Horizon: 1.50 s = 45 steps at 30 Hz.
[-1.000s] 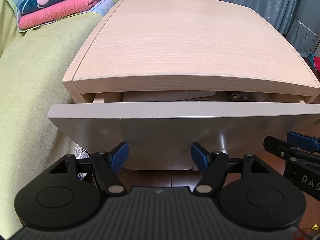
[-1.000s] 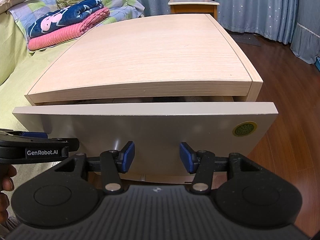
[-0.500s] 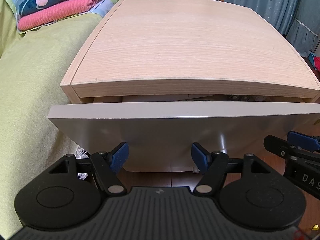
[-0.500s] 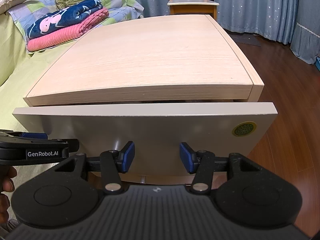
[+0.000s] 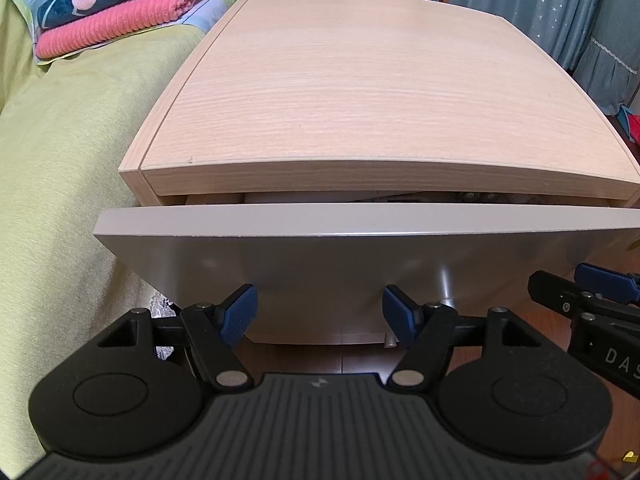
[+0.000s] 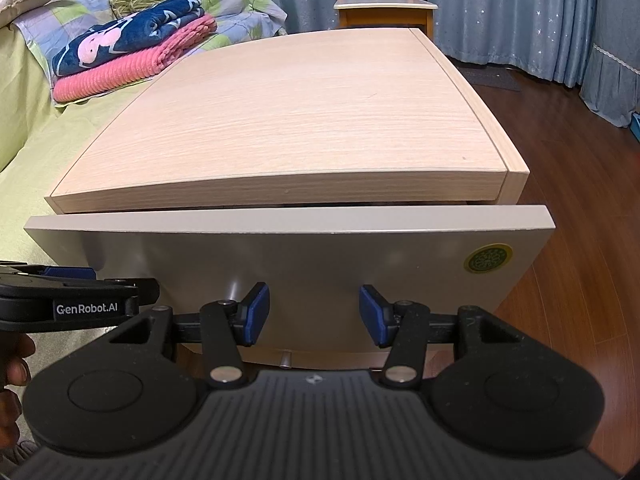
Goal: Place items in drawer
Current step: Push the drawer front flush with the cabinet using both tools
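Observation:
A light wooden nightstand point(image 5: 360, 92) point(image 6: 304, 120) has its grey drawer front point(image 5: 340, 248) point(image 6: 288, 264) pulled out only a narrow gap. Through the gap in the left wrist view I glimpse pale items point(image 5: 304, 197) inside; they are mostly hidden. My left gripper point(image 5: 319, 316) is open, its blue fingertips close against the drawer front, nothing between them. My right gripper point(image 6: 314, 314) is open too, at the same front panel, empty. Each gripper shows at the edge of the other's view.
A bed with a yellow-green cover point(image 5: 60, 152) lies to the left, with folded pink and navy blankets point(image 6: 132, 56) on it. A wooden chair point(image 6: 384, 4) and blue curtains point(image 6: 520, 8) stand behind. Dark wooden floor point(image 6: 580, 240) spreads to the right. A hand point(image 6: 12, 364) holds the left gripper.
The drawer has slid inward: the gap under the nightstand top has narrowed and less of the contents shows. Both grippers have stayed open at the drawer front and moved forward with it.

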Each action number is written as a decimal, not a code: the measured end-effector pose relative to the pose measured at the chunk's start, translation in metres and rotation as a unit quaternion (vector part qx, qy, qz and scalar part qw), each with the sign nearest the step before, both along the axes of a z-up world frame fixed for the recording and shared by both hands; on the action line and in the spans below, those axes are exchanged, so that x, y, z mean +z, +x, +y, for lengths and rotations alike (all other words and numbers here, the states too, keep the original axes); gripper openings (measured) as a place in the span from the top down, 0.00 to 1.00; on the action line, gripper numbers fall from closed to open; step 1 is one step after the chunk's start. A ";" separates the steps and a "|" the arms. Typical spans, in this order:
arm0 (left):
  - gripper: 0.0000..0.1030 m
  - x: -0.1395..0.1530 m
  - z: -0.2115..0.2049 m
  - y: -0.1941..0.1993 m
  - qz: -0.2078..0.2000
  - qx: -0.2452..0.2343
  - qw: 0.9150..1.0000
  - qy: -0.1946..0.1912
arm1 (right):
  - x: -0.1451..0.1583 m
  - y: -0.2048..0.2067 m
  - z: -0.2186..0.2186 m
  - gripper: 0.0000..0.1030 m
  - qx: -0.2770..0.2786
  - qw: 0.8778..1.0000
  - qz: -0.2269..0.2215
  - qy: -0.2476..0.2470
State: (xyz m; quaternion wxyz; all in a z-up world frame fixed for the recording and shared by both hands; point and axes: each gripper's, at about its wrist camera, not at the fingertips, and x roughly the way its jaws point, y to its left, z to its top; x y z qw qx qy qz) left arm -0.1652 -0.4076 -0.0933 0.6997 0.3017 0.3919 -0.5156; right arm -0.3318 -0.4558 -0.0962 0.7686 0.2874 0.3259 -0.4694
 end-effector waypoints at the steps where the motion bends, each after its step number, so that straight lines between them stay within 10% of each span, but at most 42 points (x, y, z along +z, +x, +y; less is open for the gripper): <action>1: 0.32 0.000 0.000 0.000 0.000 0.000 1.000 0.000 | 0.000 0.000 0.000 0.55 0.000 1.000 0.000 0.000; 45: 0.32 0.001 -0.012 0.006 -0.002 0.000 1.000 -0.002 | -0.001 0.001 -0.012 0.55 -0.005 1.000 -0.006 0.000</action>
